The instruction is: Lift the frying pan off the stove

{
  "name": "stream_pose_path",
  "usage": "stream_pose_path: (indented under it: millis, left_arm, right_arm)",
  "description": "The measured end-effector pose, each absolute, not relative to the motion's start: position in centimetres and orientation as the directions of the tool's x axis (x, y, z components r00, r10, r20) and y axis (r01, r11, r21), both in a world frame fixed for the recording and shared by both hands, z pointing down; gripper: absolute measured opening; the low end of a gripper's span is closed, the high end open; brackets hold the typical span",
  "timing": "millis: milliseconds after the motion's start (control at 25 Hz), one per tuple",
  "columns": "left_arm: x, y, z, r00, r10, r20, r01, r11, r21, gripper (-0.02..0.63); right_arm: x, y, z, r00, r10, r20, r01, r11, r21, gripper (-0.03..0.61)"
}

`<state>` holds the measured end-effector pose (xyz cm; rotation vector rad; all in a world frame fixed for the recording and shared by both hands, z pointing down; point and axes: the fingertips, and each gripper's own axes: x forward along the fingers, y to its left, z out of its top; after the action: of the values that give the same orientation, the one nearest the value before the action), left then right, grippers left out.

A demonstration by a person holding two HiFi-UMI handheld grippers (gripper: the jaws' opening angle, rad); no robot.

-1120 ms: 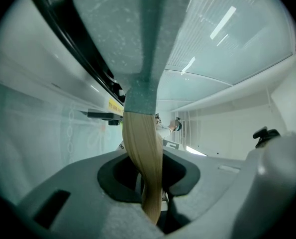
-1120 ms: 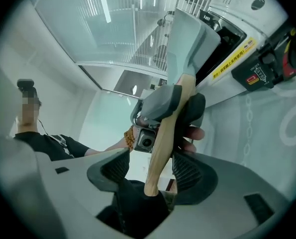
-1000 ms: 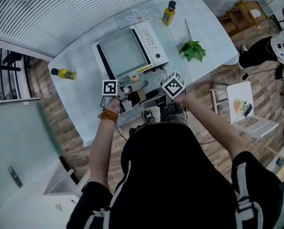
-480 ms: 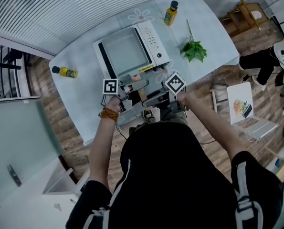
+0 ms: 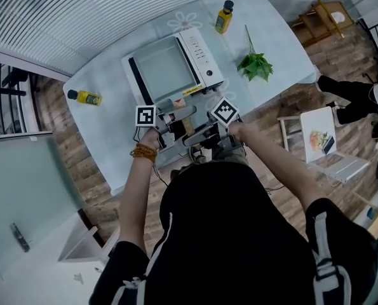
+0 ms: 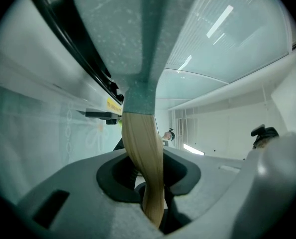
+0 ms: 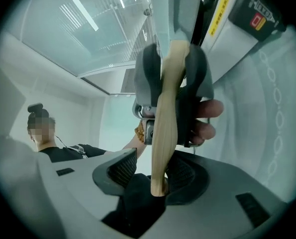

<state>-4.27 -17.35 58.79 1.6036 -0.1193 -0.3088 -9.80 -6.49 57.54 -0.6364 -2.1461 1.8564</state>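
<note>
A square grey frying pan (image 5: 168, 67) sits on the white stove (image 5: 202, 54) on the table. Its wooden handle (image 5: 187, 126) sticks out toward me. My left gripper (image 5: 173, 118) is shut on the handle (image 6: 143, 153), just behind the grey neck of the pan (image 6: 130, 29). My right gripper (image 5: 198, 134) comes from the opposite side at the handle's free end (image 7: 163, 133). The right gripper (image 7: 155, 176) has just been closing, with the handle's tip between its jaws; one pad (image 7: 123, 166) still stands apart from the wood. The left gripper (image 7: 175, 76) shows clamped on the handle farther up.
Two yellow bottles (image 5: 85, 97) (image 5: 224, 18) and a green sprig (image 5: 255, 65) lie on the pale table (image 5: 112, 138). The table's edge is right under the grippers. A white chair with a laptop (image 5: 325, 142) stands at the right, near another person (image 5: 354, 94).
The right gripper has shifted a little left toward the handle and rolled; its marker cube now sits closer to the left one. The left gripper and the pan have stayed put.
</note>
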Motion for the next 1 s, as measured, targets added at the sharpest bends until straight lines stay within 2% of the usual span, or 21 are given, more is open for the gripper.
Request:
stream_pose_path:
  millis: [120,280,400,1000]
  left_arm:
    - [-4.2,-17.4,58.9,0.957,-0.263,-0.123,0.109,-0.066,0.992,0.092]
    - [-4.1,-17.4,58.8,0.956,-0.266,-0.123,0.112,-0.056,0.992,0.092]
    - [-4.1,-17.4,58.7,0.954,-0.266,-0.14,0.13,-0.055,0.99,0.092]
    - [-4.1,-17.4,58.3,0.95,-0.273,-0.153,0.152,-0.023,0.988,0.089]
  right_arm:
    - [-10.4,-5.9,57.4,-0.878,0.465,-0.11,0.176,0.102,-0.979,0.111]
    - [-10.9,-6.6,57.7,-0.911,0.392,-0.126,0.168,0.073,-0.983,0.076]
    - [-10.7,-6.8,58.6,-0.925,0.366,-0.099,0.133,0.07,-0.989,0.015]
    - [-10.8,-6.9,58.1,-0.925,0.358,-0.129,0.161,0.059,-0.985,0.017]
